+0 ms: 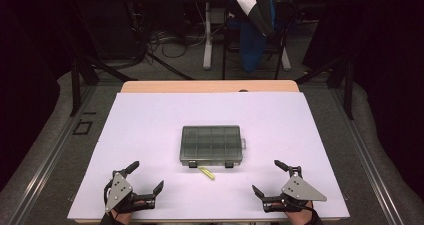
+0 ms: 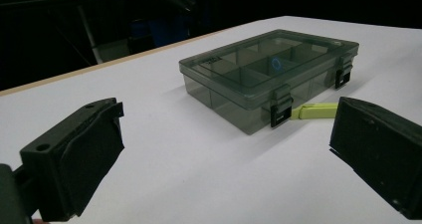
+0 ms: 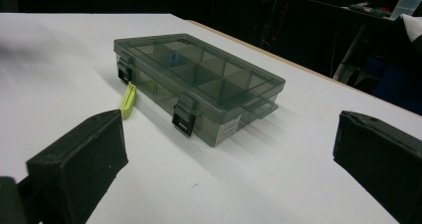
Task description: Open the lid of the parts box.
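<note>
Both grippers wide, empty: left gripper (image 1: 146,177), right gripper (image 1: 267,178); compartment box (image 1: 211,145) lid closed

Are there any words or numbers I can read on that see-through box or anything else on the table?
No text can be read anywhere.
White sticker on the end wall of the box: print too small and blurred to read.
Raised mark on the lid of the box: blurred, unreadable.
Yellow-green strip beside the box: no writing visible.

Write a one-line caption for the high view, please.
Two open grippers, left gripper and right gripper, flank a closed compartment box.
</note>
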Demonstrator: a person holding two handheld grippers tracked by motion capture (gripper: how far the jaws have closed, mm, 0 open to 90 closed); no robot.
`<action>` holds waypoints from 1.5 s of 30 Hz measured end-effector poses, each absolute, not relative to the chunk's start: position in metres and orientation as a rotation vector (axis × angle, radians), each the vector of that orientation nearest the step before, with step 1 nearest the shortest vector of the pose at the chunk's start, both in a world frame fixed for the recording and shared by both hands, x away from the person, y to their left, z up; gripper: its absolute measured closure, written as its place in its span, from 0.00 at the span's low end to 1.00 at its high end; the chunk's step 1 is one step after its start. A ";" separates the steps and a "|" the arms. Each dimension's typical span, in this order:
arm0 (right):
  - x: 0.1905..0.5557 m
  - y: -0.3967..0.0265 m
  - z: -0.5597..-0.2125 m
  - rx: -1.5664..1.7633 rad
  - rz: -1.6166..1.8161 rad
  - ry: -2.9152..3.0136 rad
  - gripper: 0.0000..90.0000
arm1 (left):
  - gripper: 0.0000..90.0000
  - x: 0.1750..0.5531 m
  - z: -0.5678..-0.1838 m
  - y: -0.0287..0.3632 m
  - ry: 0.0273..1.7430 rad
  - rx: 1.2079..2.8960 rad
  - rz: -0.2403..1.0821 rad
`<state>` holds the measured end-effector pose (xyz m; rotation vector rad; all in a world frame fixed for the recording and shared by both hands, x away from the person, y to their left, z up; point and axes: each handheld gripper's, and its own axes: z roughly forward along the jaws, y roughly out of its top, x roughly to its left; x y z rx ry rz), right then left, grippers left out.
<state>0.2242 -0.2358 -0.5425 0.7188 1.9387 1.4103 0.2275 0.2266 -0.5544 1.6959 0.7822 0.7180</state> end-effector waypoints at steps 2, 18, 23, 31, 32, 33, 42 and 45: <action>0.225 -0.236 -0.543 0.721 1.414 1.937 0.00 | 0.00 0.228 -0.554 0.227 0.779 1.696 0.716; 0.236 -0.230 -0.544 0.727 1.368 1.990 0.00 | 0.00 0.235 -0.552 0.220 0.757 1.711 0.690; 0.241 -0.228 -0.544 0.731 1.354 2.014 0.00 | 0.00 0.240 -0.552 0.215 0.737 1.722 0.684; 0.256 -0.229 -0.545 0.790 1.380 2.021 0.00 | 0.00 0.248 -0.552 0.213 0.739 1.728 0.683; 0.258 -0.229 -0.545 0.794 1.378 2.029 0.00 | 0.00 0.250 -0.552 0.213 0.739 1.729 0.684; 0.259 -0.228 -0.545 0.794 1.373 2.031 0.00 | 0.00 0.251 -0.552 0.212 0.740 1.733 0.684; 0.274 -0.218 -0.545 0.790 1.392 2.067 0.00 | 0.00 0.267 -0.553 0.204 0.736 1.744 0.667; 0.279 -0.214 -0.545 0.786 1.387 2.078 0.00 | 0.00 0.271 -0.553 0.202 0.738 1.752 0.663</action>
